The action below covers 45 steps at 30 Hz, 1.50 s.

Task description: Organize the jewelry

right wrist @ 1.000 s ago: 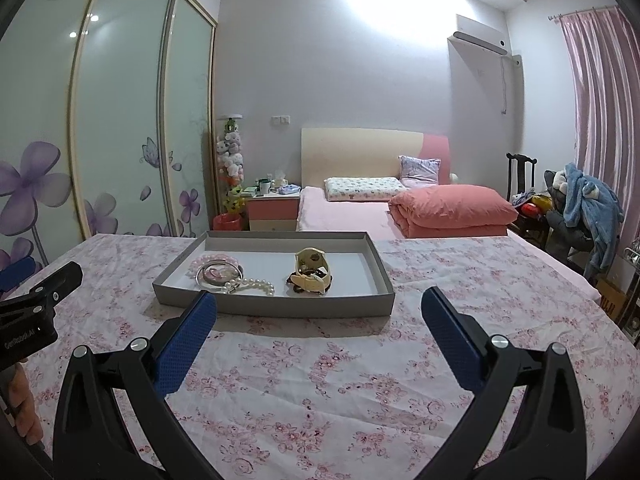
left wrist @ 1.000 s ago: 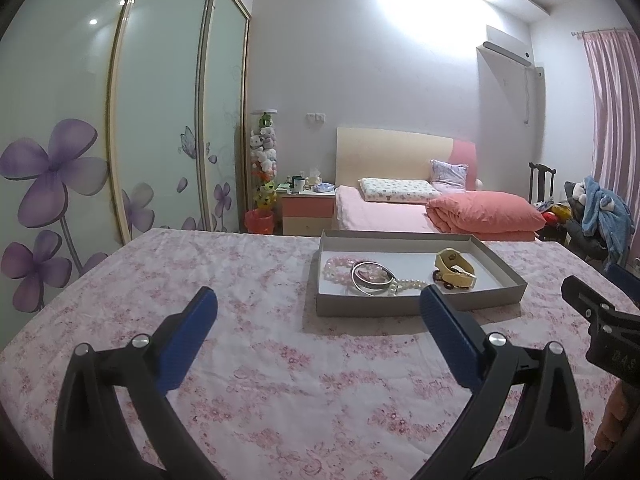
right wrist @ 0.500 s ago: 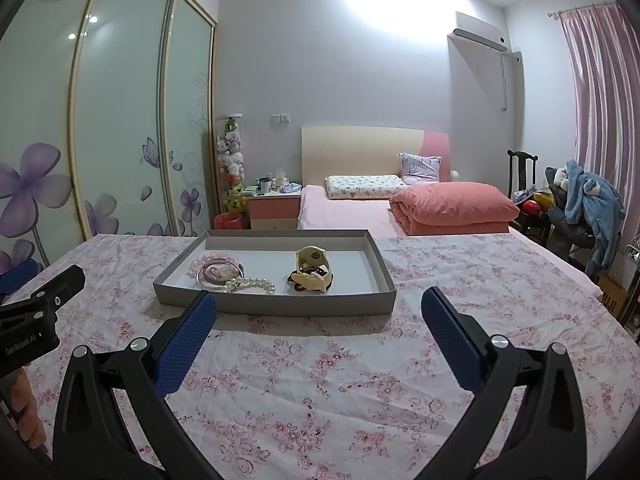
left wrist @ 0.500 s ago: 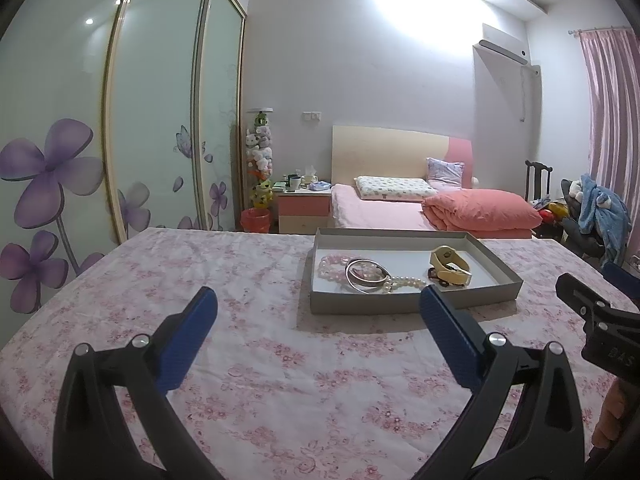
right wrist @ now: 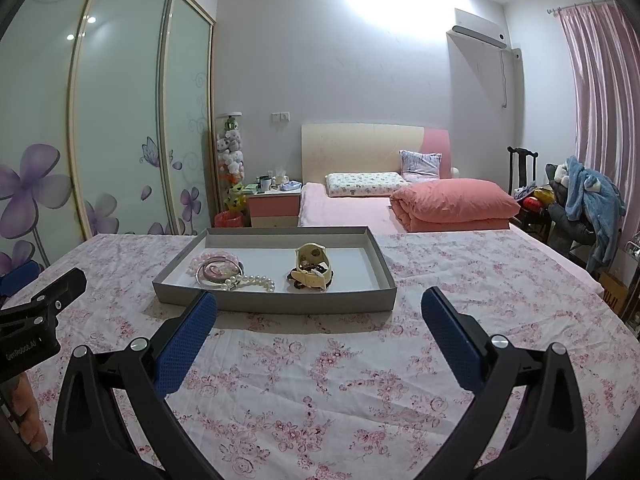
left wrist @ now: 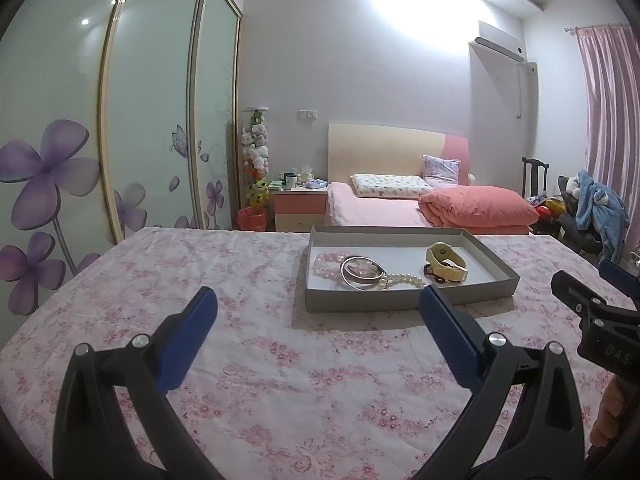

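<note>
A shallow grey tray (left wrist: 404,302) (right wrist: 276,304) sits on a table with a pink floral cloth (left wrist: 280,360). In it lie a pink bead bracelet (left wrist: 326,266) (right wrist: 208,258), a silver bangle (left wrist: 362,278) (right wrist: 218,276), a white pearl strand (left wrist: 402,281) (right wrist: 256,282) and a cream watch (left wrist: 446,268) (right wrist: 312,266). My left gripper (left wrist: 318,310) is open and empty, short of the tray's near wall. My right gripper (right wrist: 320,312) is open and empty, just before the tray's near wall.
Each gripper shows at the edge of the other's view, the right one (left wrist: 592,320) and the left one (right wrist: 36,312). Beyond the table stand a bed (right wrist: 400,204), a nightstand (right wrist: 274,206), a flowered wardrobe (right wrist: 100,140) and a chair with clothes (right wrist: 580,200).
Both grippers have drifted slightly, so the tray sits a little differently in each view. Both stay open and empty. The jewelry has not moved.
</note>
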Tool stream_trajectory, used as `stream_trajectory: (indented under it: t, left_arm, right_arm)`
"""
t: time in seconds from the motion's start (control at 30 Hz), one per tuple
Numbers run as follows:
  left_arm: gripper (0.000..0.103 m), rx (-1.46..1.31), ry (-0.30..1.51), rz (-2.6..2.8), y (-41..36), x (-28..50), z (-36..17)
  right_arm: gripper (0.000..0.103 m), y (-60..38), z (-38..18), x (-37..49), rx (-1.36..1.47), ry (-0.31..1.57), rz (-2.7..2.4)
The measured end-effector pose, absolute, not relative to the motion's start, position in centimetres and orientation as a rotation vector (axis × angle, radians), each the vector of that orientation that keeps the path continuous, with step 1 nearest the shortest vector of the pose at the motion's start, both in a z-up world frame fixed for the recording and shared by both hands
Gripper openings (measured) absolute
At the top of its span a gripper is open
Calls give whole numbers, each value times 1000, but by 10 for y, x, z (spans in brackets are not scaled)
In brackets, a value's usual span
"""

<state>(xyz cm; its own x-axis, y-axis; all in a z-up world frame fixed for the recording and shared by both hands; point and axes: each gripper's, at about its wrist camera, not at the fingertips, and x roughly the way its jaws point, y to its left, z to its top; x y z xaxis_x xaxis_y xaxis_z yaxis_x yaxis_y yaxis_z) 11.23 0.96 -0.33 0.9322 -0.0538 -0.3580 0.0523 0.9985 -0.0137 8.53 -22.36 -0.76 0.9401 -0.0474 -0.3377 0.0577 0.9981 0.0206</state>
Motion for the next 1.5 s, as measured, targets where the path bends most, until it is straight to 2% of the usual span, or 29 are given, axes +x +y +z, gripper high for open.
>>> stream_trajectory:
  t: [1.5]
  left_arm:
    - [99, -7, 377, -51, 10, 115, -8]
  right_arm:
    - [101, -225, -13, 85, 42, 353, -52]
